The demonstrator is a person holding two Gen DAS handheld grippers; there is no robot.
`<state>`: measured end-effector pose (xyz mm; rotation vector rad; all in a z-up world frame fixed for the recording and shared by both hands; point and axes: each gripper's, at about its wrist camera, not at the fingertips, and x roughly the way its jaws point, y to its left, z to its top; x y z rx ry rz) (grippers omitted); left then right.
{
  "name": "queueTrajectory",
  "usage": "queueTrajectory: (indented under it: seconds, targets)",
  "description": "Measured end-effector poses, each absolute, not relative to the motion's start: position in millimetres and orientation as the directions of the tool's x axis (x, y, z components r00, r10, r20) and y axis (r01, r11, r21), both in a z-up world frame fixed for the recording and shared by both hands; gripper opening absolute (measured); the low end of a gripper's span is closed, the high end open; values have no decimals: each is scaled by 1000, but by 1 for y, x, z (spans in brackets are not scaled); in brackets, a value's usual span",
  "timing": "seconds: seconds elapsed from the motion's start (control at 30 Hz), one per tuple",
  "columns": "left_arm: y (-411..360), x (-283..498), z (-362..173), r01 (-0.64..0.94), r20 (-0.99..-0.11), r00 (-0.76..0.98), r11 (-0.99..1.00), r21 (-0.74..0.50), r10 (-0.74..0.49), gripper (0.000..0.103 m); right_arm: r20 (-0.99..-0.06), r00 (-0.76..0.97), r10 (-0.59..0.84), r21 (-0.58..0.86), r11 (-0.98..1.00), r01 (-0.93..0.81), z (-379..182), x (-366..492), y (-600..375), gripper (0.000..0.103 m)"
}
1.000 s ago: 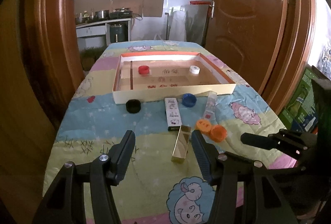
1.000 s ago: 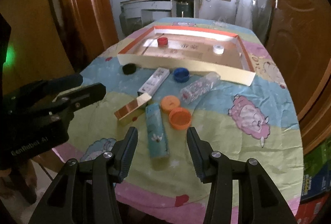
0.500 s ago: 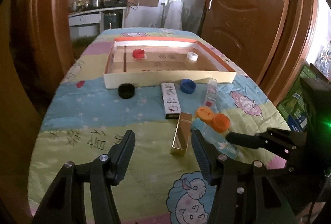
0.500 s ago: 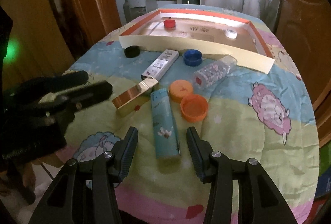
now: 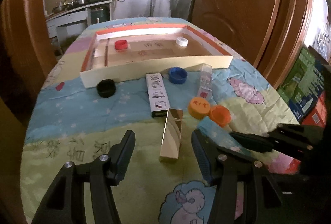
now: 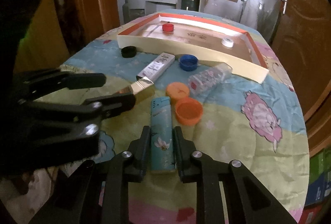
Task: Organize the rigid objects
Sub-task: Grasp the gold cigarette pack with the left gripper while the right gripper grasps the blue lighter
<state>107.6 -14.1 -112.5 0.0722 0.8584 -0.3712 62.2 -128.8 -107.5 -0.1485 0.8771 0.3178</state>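
– Where's the lighter (image 6: pixel 161 135)?
– On the tablecloth (image 6: pixel 227 141), lying between the right gripper (image 6: pixel 161 142)'s fingers, which have closed against its sides. It's just beside the orange caps (image 6: pixel 188 110).
– And the left gripper (image 5: pixel 162 151)?
– Fingers apart, either side of the gold bar (image 5: pixel 172 135), near the lighter, not touching.

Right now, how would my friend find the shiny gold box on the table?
Start at the big shallow tray with orange edges on the cartoon tablecloth. Come toward the near edge, past the white Hello Kitty box; the shiny gold box lies just beyond its end, between the open left tongs. It alone is mirror-like, without pictures.
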Motion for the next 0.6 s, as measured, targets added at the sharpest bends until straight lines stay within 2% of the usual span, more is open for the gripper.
queueTrajectory:
  seconds: [0.1,0.23,0.37,0.47,0.6]
  targets:
    - [-20,113,-121,345,-767,579,935,-75,-275,49,-774,592,225,24,944,-328,-108,56,-136,23]
    - [-23,112,-122,344,-755,598,937,-59,-267,46,-772,592,230,33,945,-324,-108,51,-138,23]
    - [-18,113,-121,327,-752,600,942,-82,-274,35,-770,595,231,38,947,-318,-109,51,-137,23]
    - [-13,113,-121,312,-749,603,945,-97,-276,19,-767,598,232,42,949,-314,-109,51,-137,23]
    - [-9,110,-119,302,-736,611,945,-123,-291,19,-762,600,243,59,949,-310,-109,48,-139,23]
